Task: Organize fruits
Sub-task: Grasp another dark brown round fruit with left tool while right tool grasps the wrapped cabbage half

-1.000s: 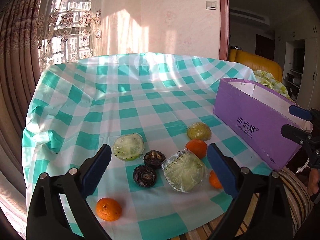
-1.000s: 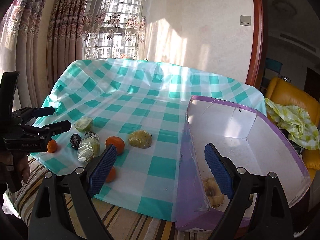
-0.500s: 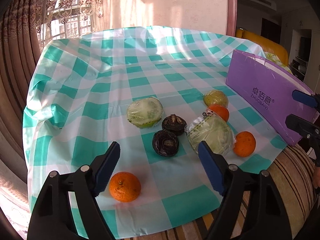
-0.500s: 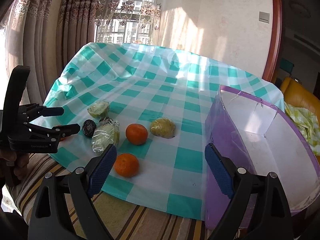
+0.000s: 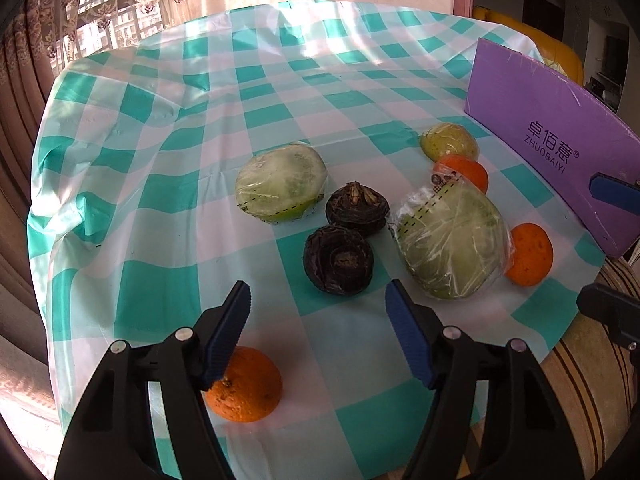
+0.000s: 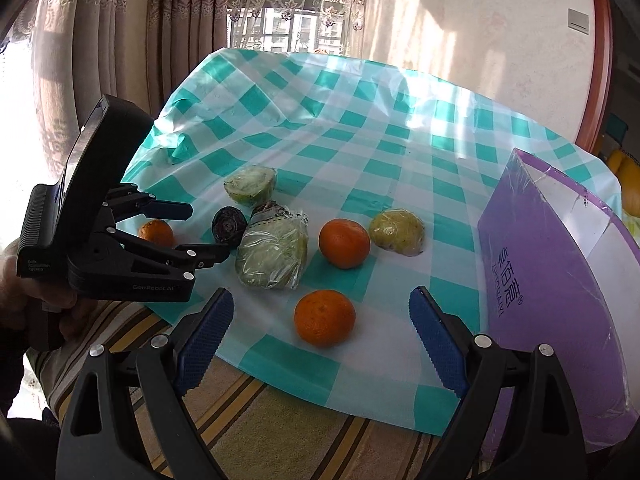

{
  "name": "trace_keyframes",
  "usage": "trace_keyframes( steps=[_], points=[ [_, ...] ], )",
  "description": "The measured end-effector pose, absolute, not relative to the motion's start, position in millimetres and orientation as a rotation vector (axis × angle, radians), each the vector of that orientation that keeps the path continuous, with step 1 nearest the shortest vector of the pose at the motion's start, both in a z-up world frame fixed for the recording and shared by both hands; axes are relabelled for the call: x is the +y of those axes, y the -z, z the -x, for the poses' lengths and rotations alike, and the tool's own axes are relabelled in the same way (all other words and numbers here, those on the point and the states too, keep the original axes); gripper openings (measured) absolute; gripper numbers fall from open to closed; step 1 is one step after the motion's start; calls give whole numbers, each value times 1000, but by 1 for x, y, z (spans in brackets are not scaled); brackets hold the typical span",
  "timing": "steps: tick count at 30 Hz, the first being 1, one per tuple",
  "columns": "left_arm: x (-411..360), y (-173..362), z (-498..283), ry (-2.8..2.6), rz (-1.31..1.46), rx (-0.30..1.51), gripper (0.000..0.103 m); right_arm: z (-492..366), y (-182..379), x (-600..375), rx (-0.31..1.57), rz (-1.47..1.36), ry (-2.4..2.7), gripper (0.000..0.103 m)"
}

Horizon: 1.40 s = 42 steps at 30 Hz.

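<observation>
Three oranges lie on the checked cloth: one [image 5: 243, 386] under my left gripper's left finger, one [image 6: 324, 317] between my right gripper's fingers and ahead, one [image 6: 344, 243] further back. Two dark round fruits [image 5: 339, 259] [image 5: 357, 208] sit mid-table. Two wrapped green cabbage pieces [image 5: 452, 240] [image 5: 281, 181] and a wrapped yellow-green fruit [image 6: 396, 231] lie around them. My left gripper [image 5: 318, 308] is open and empty, low over the near edge; it also shows in the right wrist view [image 6: 198, 232]. My right gripper [image 6: 320, 316] is open and empty.
A purple box [image 6: 560, 280] with a white inside stands open on the right, beside the fruits. The green-checked cloth [image 5: 280, 80] covers the table. A striped surface [image 6: 280, 420] lies below the table's near edge. Curtains and a window stand behind.
Both grippers have moved forward and down toward the fruits. The left one now hangs over the near orange; the right one has swung left from the box toward an orange.
</observation>
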State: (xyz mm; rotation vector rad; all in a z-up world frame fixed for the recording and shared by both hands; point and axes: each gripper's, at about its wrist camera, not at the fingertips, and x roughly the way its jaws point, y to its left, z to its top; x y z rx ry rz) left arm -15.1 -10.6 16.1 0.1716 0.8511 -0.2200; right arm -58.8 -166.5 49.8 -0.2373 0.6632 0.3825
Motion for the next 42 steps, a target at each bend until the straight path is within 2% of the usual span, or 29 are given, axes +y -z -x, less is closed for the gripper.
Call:
trace_keyframes(
  steps=[9, 12, 14, 17, 42],
  points=[
    [-16, -14, 2, 223, -190, 863, 65, 52, -43, -152, 693, 282, -376, 87],
    [-18, -13, 0, 238, -194, 863, 55, 48, -41, -147, 705, 301, -364, 87],
    [-17, -12, 0, 247, -180, 862, 44, 47, -39, -144, 708, 312, -366, 87],
    [-12, -12, -1, 243, -150, 858, 38, 46, -37, -137, 702, 346, -359, 87],
    [37, -16, 5, 106, 104, 783, 37, 33, -18, -83, 632, 592, -283, 87]
  ],
)
